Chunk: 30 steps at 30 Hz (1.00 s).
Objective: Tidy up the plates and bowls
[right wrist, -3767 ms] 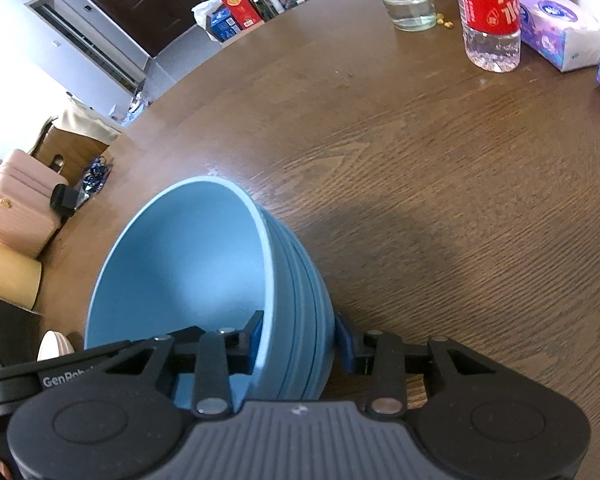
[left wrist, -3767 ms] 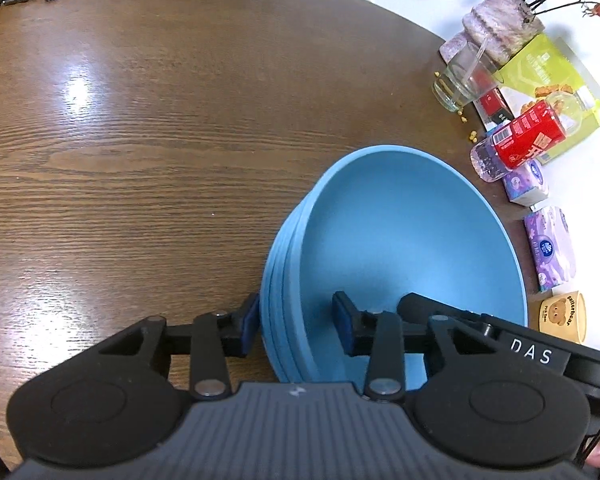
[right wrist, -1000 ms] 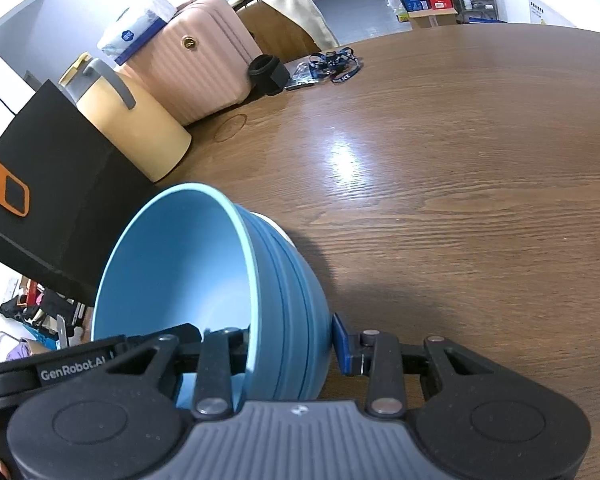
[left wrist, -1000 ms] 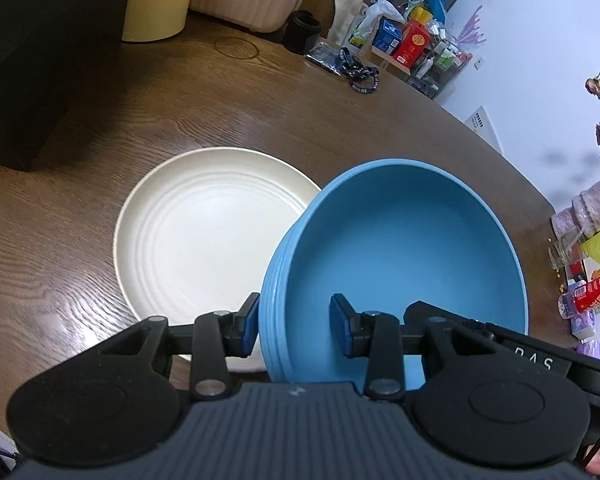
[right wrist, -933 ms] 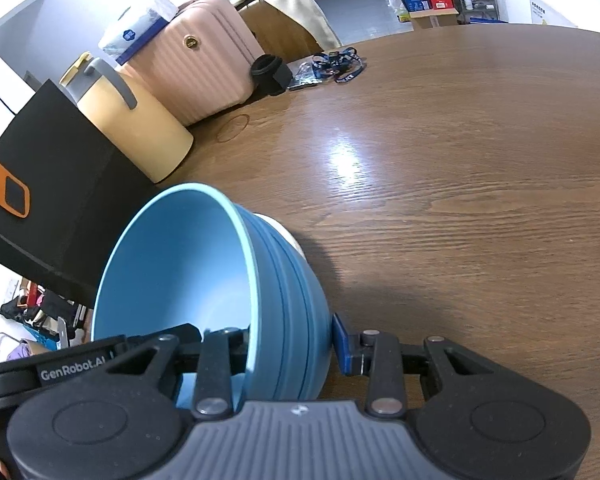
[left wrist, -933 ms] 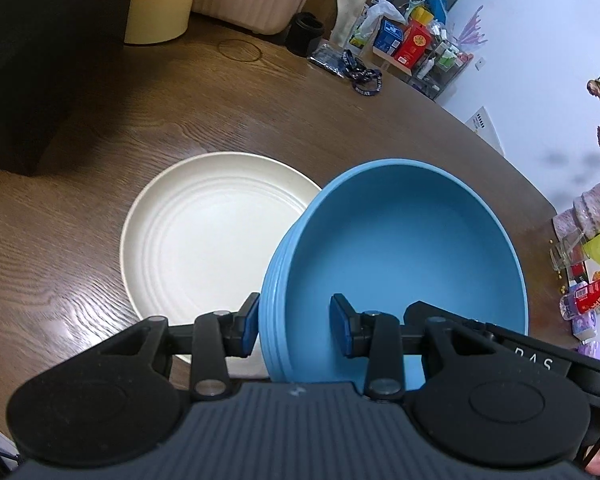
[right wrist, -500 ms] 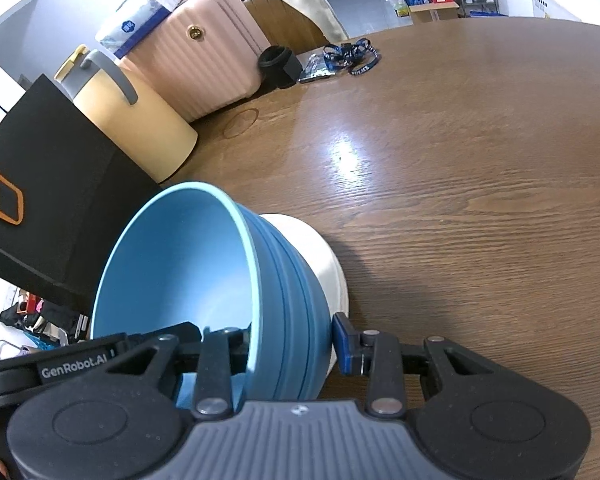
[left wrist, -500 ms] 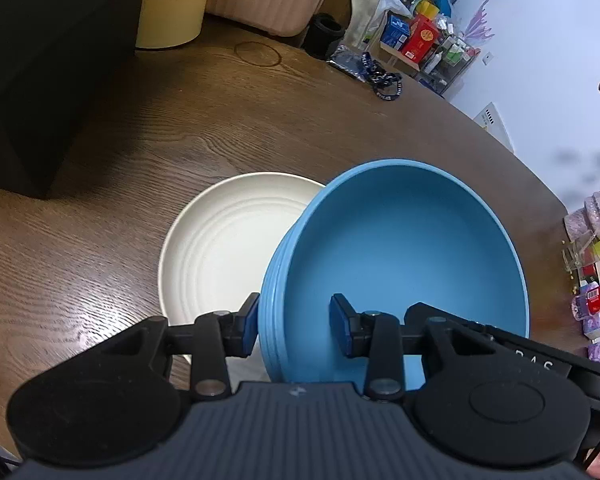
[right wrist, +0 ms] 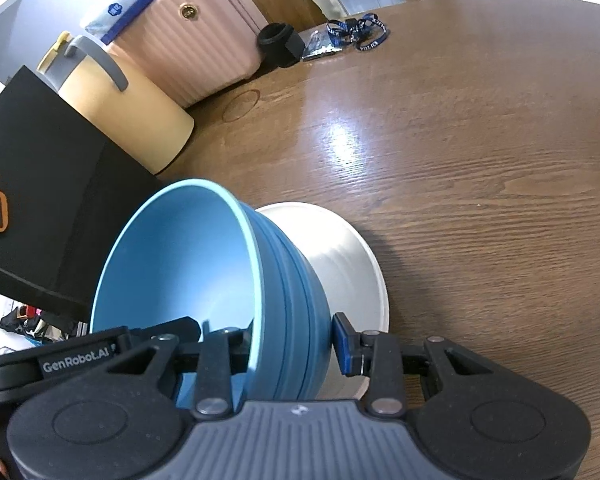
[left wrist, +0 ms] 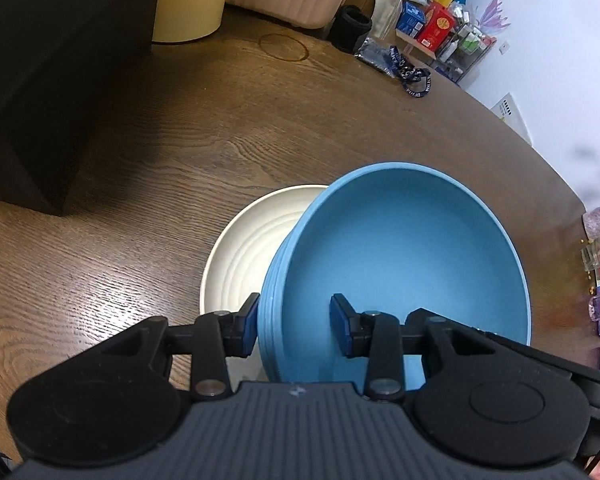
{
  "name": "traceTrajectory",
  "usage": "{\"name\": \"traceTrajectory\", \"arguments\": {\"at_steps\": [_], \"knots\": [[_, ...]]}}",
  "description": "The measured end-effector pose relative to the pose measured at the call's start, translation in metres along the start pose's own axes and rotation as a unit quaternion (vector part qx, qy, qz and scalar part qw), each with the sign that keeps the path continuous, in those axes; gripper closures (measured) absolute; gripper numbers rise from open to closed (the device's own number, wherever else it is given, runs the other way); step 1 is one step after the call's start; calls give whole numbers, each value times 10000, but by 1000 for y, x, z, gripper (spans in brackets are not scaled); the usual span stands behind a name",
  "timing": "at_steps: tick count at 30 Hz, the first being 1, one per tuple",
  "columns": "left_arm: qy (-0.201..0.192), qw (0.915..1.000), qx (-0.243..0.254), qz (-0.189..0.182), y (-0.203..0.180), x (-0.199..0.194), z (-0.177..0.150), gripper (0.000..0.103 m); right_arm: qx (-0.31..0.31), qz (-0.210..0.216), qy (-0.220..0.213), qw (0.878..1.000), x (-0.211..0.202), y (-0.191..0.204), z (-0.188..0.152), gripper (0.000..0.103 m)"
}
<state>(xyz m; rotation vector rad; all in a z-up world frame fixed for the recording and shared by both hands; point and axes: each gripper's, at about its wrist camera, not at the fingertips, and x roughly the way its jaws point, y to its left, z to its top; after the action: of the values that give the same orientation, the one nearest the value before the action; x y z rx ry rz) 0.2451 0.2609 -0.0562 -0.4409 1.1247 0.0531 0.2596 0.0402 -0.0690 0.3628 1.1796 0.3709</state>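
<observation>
You have one stack of blue bowls (left wrist: 408,264); its nested rims show about four bowls, though the exact number is hard to tell. One cream plate (left wrist: 244,256) lies on the bench (left wrist: 180,168). Behind it you can count one black box (left wrist: 32,92), one yellow bin (left wrist: 188,0), one pink suitcase (right wrist: 204,44), one black cup (right wrist: 280,40), and one tangle of blue lanyards (right wrist: 360,32).

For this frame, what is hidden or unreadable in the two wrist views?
- Cream plate: its right part is covered by the blue bowl stack in the left wrist view.
- Whether the stack touches the plate: the contact is hidden behind the bowls in both views.
- How many bowls are nested: the rim lines are too close together to count.
</observation>
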Motion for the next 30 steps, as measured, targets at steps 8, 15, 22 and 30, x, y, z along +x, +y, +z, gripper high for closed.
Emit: {"name": "traceTrajectory", "arguments": {"at_steps": [8,15,22,30], "knots": [[100,9999,13,-37,4,11,7,66,186,-49,68,9998,10,-4,4,70],[115,9999,59,-61,3,13,11,64,289,-74,55,9995,15,-5,6,70],[-96,9997,175,-131,5,1,10,32,367,-167,-153,9991,8,-2,3,62],[-716,9967,345,-131,13,-30,3,0,156,-454,-896,9948,-36,5,-18,11]]}}
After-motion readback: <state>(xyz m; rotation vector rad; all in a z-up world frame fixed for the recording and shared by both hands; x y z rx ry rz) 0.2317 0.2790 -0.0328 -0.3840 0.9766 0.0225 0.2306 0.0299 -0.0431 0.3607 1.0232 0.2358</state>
